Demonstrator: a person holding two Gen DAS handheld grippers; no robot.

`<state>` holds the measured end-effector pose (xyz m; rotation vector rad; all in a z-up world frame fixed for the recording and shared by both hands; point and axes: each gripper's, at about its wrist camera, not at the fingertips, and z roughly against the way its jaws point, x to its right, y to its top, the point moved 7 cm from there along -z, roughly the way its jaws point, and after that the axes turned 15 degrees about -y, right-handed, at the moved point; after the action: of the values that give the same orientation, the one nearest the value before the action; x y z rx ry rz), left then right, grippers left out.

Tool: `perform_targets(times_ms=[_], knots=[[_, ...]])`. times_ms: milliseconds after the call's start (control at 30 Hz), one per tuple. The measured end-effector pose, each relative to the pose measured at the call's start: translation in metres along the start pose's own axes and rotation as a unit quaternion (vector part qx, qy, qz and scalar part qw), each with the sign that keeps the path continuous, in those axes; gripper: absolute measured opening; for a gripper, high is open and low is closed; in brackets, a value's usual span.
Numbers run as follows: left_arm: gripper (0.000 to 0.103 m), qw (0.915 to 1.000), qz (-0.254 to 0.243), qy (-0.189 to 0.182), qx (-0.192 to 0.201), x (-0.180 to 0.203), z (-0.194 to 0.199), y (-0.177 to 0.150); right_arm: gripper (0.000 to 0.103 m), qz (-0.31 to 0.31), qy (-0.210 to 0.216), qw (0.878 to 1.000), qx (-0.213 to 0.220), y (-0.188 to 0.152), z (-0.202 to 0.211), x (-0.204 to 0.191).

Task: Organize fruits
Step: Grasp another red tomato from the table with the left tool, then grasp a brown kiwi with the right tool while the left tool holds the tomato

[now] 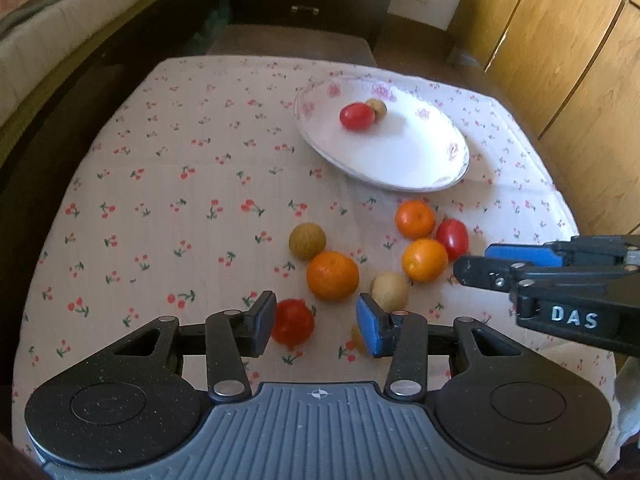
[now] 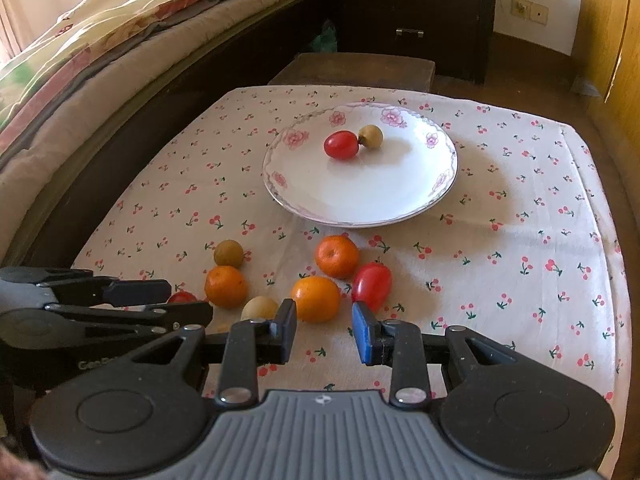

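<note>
A white flowered plate (image 1: 400, 160) (image 2: 360, 196) holds a red tomato (image 1: 357, 117) and a small brown longan (image 1: 377, 107). Three oranges, one of them (image 1: 332, 276), a tomato (image 1: 452, 238) and two longans (image 1: 307, 241) (image 1: 389, 290) lie loose on the cloth in front of it. My left gripper (image 1: 316, 326) (image 2: 191, 301) is open around another red tomato (image 1: 293, 322); that tomato sits against the left pad, clear of the blue right pad. My right gripper (image 2: 326, 334) (image 1: 474, 259) is open and empty, just short of an orange (image 2: 315, 299) and the oblong tomato (image 2: 371, 286).
The cherry-print tablecloth (image 2: 500, 280) covers a small table. A bed (image 2: 100, 60) runs along the left, a dark drawer unit (image 2: 408, 8) and a low brown stool (image 2: 352, 68) stand behind, and wooden cupboard doors (image 1: 560, 60) are on the right.
</note>
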<state>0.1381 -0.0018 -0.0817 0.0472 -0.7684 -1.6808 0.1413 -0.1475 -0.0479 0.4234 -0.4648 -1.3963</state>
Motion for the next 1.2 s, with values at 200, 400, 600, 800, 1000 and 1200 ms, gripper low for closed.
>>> perform_targets(times_ms=[200, 400, 600, 800, 1000, 1200], knots=[[0.051, 0.9996, 0.025, 0.000, -0.012, -0.010, -0.009, -0.002, 0.032, 0.004, 0.003, 1.000, -0.003, -0.002, -0.001, -0.002], [0.047, 0.9994, 0.032, 0.003, -0.010, -0.013, -0.013, -0.001, 0.032, 0.007, 0.006, 1.000, -0.007, -0.003, -0.002, -0.004], [0.047, 0.9994, 0.034, 0.002, -0.009, -0.013, -0.015, 0.002, 0.033, 0.015, 0.009, 1.000, -0.016, -0.008, -0.005, -0.010], [0.035, 0.9996, 0.018, 0.016, -0.016, -0.011, -0.014, -0.002, 0.033, 0.023, 0.014, 1.000, -0.016, -0.010, -0.004, -0.018], [0.035, 0.9995, 0.020, 0.017, -0.016, -0.015, -0.009, -0.004, 0.033, 0.028, 0.027, 0.999, -0.027, -0.016, -0.007, -0.030], [0.035, 0.9995, 0.023, 0.017, -0.010, -0.020, 0.003, -0.007, 0.034, 0.038, 0.047, 0.998, -0.034, -0.021, -0.012, -0.052]])
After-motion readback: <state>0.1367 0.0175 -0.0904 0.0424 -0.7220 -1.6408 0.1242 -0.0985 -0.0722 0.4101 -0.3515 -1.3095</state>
